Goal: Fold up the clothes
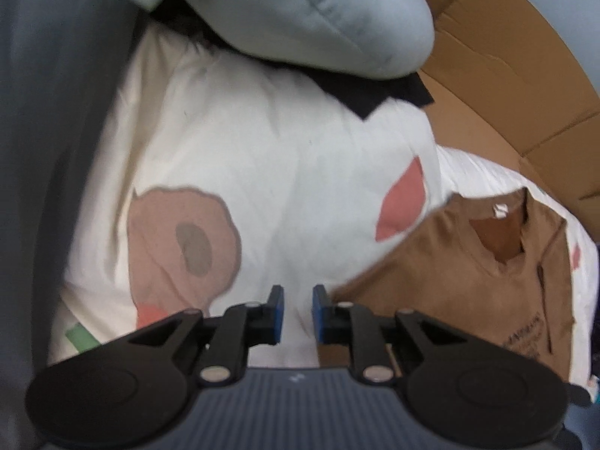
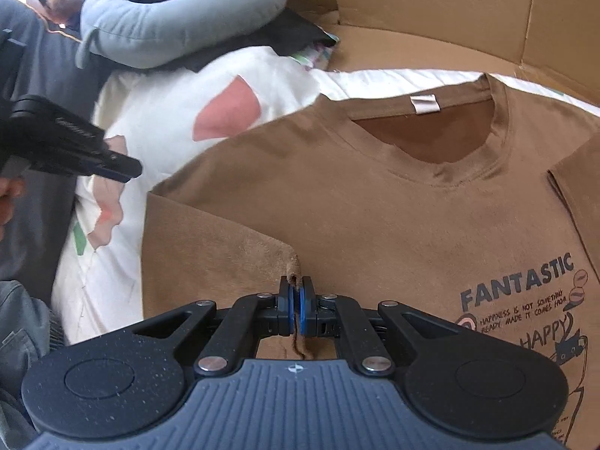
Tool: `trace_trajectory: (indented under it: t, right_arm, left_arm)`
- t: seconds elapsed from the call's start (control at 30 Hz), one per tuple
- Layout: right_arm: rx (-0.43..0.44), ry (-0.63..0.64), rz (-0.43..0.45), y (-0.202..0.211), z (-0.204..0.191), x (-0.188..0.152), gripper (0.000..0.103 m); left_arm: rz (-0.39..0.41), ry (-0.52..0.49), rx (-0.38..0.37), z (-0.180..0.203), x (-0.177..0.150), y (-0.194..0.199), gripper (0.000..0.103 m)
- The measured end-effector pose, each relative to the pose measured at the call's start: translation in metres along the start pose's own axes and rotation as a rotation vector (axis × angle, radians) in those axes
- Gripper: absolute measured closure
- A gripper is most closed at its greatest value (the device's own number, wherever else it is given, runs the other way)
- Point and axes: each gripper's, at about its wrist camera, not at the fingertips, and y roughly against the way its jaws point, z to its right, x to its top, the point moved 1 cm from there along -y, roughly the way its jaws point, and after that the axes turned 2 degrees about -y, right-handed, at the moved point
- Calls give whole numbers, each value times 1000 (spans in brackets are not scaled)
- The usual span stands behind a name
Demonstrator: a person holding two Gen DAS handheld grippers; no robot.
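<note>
A brown T-shirt (image 2: 393,202) with a dark "FANTASTIC" print lies face up on a white quilt (image 2: 150,112) with pink and brown patches. Its left sleeve is folded in over the chest. My right gripper (image 2: 297,290) is shut on the hemmed edge of that folded sleeve, and a strip of brown cloth shows between the blue pads. In the left wrist view the shirt (image 1: 468,281) lies at the right. My left gripper (image 1: 297,296) hangs over the white quilt (image 1: 262,172) just left of the shirt, its jaws apart with nothing between them. The right wrist view shows the left gripper (image 2: 120,167) from the side, above the quilt.
A pale blue-grey bolster cushion (image 1: 311,11) lies on dark cloth (image 1: 375,93) at the far end of the quilt. Flattened brown cardboard (image 2: 431,26) stands behind and right of the shirt. Grey fabric (image 1: 45,150) borders the left. A hand (image 2: 9,202) shows at the left edge.
</note>
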Motion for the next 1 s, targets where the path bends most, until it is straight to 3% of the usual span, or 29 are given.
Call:
trace_trajectory:
  t: [0.17, 0.3, 0.53, 0.6, 0.67, 1.0]
  right_arm:
    - [-25, -22, -19, -8, 6, 1, 102]
    - [-37, -24, -47, -18, 12, 0, 102]
    - [-24, -20, -74, -30, 23, -1, 102]
    - [-17, -16, -69, -30, 23, 1, 102]
    - [-9, -13, -63, -29, 23, 3, 102]
    - [19, -25, -62, -36, 22, 13, 103]
  left_arm:
    - [-27, -25, -26, 7, -13, -11, 85]
    - [-28, -26, -56, 13, -22, -21, 72]
    - [-2, -26, -66, 23, -28, -35, 73]
    - [7, -26, -58, 24, -27, -38, 75]
    - [19, -29, -47, 25, -27, -39, 94]
    - [50, -57, -11, 17, -24, -33, 96]
